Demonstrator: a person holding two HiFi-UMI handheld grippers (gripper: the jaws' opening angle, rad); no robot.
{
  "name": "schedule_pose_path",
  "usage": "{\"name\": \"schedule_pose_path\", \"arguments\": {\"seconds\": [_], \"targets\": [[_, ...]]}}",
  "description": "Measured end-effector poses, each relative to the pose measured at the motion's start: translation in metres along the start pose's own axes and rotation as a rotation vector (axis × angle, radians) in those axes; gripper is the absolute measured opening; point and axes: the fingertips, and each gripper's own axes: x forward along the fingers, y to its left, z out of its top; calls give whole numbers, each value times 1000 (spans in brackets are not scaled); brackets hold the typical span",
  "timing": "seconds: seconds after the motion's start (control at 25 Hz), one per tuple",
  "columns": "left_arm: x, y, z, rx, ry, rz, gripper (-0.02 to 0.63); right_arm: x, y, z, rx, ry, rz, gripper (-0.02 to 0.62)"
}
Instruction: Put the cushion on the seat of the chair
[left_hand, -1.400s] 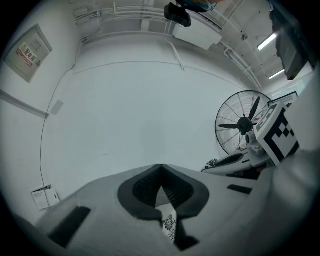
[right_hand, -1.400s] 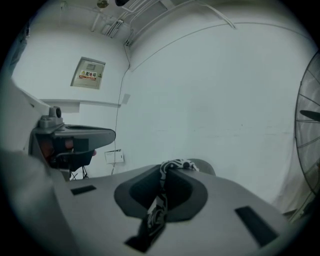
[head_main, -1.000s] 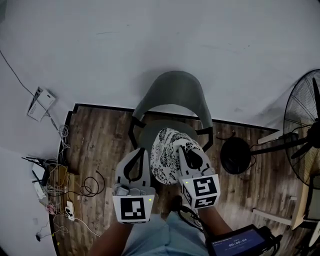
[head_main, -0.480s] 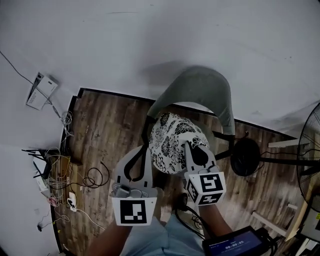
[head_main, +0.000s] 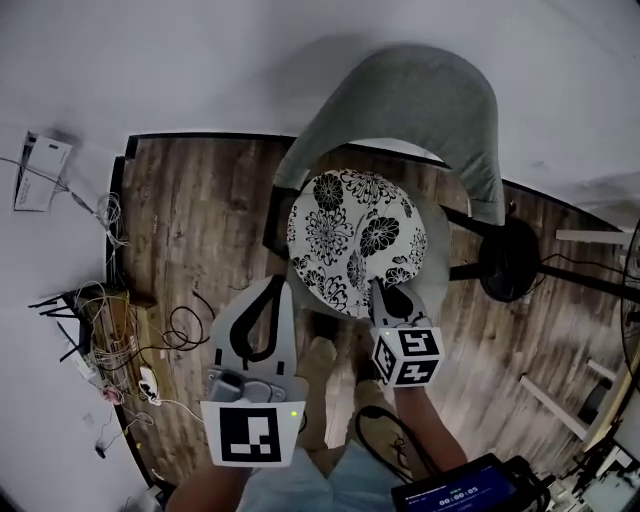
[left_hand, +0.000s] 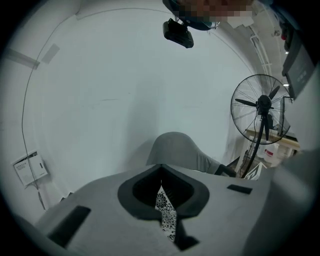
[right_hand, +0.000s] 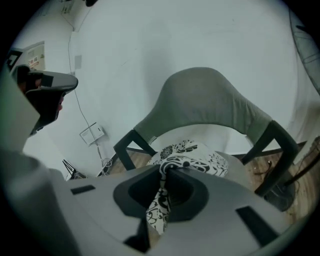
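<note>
The round cushion (head_main: 355, 240), white with black flowers, lies spread over the seat (head_main: 437, 250) of the grey chair (head_main: 420, 100). My right gripper (head_main: 380, 288) grips its near edge; bunched fabric (right_hand: 159, 210) sits between the jaws, which are just beginning to open. At the cushion's near left edge, my left gripper (head_main: 283, 286) is closed with a strip of flowered fabric (left_hand: 165, 212) between its jaws. The chair's curved back (right_hand: 210, 100) rises just beyond the cushion (right_hand: 192, 152) in the right gripper view.
A standing fan (left_hand: 262, 107) is to the right of the chair, its round base (head_main: 510, 262) on the wooden floor. Tangled cables (head_main: 110, 340) lie by the left wall. The person's feet (head_main: 322, 362) are right before the chair.
Both grippers have come down and forward with the cushion. It hung bunched between them before; now it lies flat on the seat.
</note>
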Motion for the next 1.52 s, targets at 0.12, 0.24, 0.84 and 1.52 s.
{"name": "schedule_pose_path", "arguments": {"seconds": [0.12,0.24,0.84,1.52], "targets": [[7,-11,-6,-7,7,-39,9,-1,-19,-19,22,29,-47,28],[15,-21,-9,1,7,-73,9,2,-41,-34,41,51,-89,31],[44,-71,-32,59,55,-178,9,1,-125,-124,250,127,-169,276],[63,-104,-44,96,93,-265,9,9,-200,-71,565,-94,-134,279]]}}
